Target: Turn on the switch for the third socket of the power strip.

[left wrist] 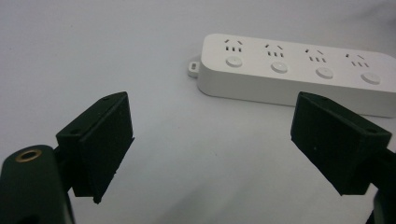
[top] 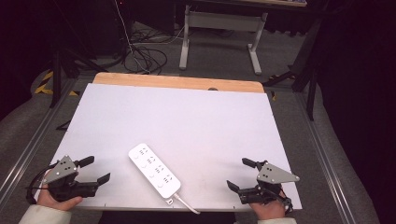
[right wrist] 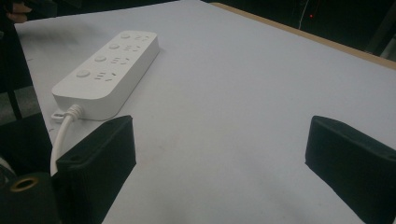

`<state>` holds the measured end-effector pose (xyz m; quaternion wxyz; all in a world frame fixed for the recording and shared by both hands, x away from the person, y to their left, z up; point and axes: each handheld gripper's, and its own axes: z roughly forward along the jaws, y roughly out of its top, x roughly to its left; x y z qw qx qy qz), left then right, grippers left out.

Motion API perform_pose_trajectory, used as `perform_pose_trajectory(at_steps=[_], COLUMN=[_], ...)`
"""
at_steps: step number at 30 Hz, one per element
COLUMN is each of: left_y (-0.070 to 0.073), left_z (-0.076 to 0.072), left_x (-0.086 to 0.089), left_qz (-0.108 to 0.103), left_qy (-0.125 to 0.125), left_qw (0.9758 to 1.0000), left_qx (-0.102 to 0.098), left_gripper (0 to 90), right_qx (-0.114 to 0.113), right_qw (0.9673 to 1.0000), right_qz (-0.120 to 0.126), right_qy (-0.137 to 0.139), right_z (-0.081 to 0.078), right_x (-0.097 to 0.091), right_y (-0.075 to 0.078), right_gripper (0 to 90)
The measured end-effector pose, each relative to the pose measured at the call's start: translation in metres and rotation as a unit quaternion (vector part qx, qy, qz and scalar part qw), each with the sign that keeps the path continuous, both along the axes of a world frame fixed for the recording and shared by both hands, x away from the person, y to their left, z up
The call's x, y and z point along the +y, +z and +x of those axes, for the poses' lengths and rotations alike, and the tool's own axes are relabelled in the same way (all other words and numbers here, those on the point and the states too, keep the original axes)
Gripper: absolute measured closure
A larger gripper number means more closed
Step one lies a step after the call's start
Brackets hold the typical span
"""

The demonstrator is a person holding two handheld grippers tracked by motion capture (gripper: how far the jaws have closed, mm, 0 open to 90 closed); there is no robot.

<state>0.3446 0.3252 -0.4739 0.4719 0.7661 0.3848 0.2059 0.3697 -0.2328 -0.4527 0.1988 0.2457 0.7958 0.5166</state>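
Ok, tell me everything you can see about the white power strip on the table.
The power strip is a long white slab with rounded corners, plastic by the look of it. It has four socket groups, each with a round button, and nothing plugged in. It lies flat and diagonal on the white table near the front edge. Its white cord leaves the near end. Nothing else touches it.

Your table (top: 196, 112) has a white top with a wooden far edge; the white power strip (top: 154, 169) lies diagonally near its front edge.

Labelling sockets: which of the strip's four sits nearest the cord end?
The socket at the power strip's near-right end, closest to the table edge; the cord exits right beside it. The other three run away toward the far-left end.
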Motion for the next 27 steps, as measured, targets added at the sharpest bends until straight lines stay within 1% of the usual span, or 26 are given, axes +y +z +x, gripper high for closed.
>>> perform_pose_trajectory(at_steps=[2, 5, 6, 8, 13, 16, 18, 20, 22, 23, 25, 27], left_y=[0.0008, 0.0029, 0.0042, 0.0063, 0.0075, 0.0087, 0.009, 0.0096, 0.0101, 0.0098, 0.0096, 0.0093], left_z=[0.0006, -0.0019, -0.0035, -0.0055, -0.006, -0.0066, -0.0066, -0.006, -0.0063, -0.0063, -0.0057, -0.0059], left_x=[-0.0003, -0.004, -0.005, -0.0067, -0.0068, -0.0067, -0.0068, -0.006, -0.0049, -0.0049, -0.0043, -0.0053], left_qz=[0.003, 0.024, 0.026, 0.022, 0.012, 0.001, -0.002, -0.006, -0.006, -0.01, -0.004, -0.005], left_qy=[0.003, 0.01, 0.009, 0.005, 0.008, 0.009, 0.007, 0.009, 0.013, 0.015, 0.016, 0.018], left_qw=[1.0, 0.9995, 0.9994, 0.9994, 0.9996, 0.9997, 0.9998, 0.9999, 0.9998, 0.9998, 0.9998, 0.9998], left_qx=[-0.006, -0.019, -0.023, -0.027, -0.024, -0.022, -0.019, -0.01, -0.011, -0.009, -0.009, -0.01], left_gripper=[13.3, 13.2, 13.3, 13.1, 13.1, 13.3, 13.3, 13.3, 13.3, 13.4, 13.3, 13.2], right_qx=[0.002, 0.002, 0.001, 0.001, 0.001, 0.0, 0.001, 0.002, 0.003, 0.004, 0.004, 0.002], right_qw=[1.0, 1.0, 1.0, 1.0, 1.0, 1.0, 1.0, 1.0, 1.0, 1.0, 1.0, 1.0], right_qz=[0.001, -0.001, -0.001, 0.001, 0.0, 0.0, 0.0, 0.001, 0.0, -0.001, -0.001, 0.0], right_qy=[0.001, 0.001, 0.001, 0.0, 0.001, 0.002, 0.001, 0.001, 0.002, 0.001, 0.001, 0.003], right_z=[0.0003, 0.0004, 0.0004, 0.0004, 0.0007, 0.0004, 0.0005, 0.0008, 0.0006, 0.0004, 0.0006, 0.0011], right_x=[0.0005, 0.0011, 0.001, 0.0007, 0.0007, 0.0012, 0.0008, 0.0006, 0.0014, 0.0016, 0.0015, 0.0011], right_y=[-0.0002, -0.0003, -0.0002, -0.0002, -0.0004, -0.0003, -0.0004, -0.0004, -0.0005, -0.0006, -0.0006, -0.0009], right_gripper=[8.9, 8.9, 8.9, 8.9, 8.9, 8.8, 8.8, 8.8, 8.8, 8.8, 8.8, 8.8])
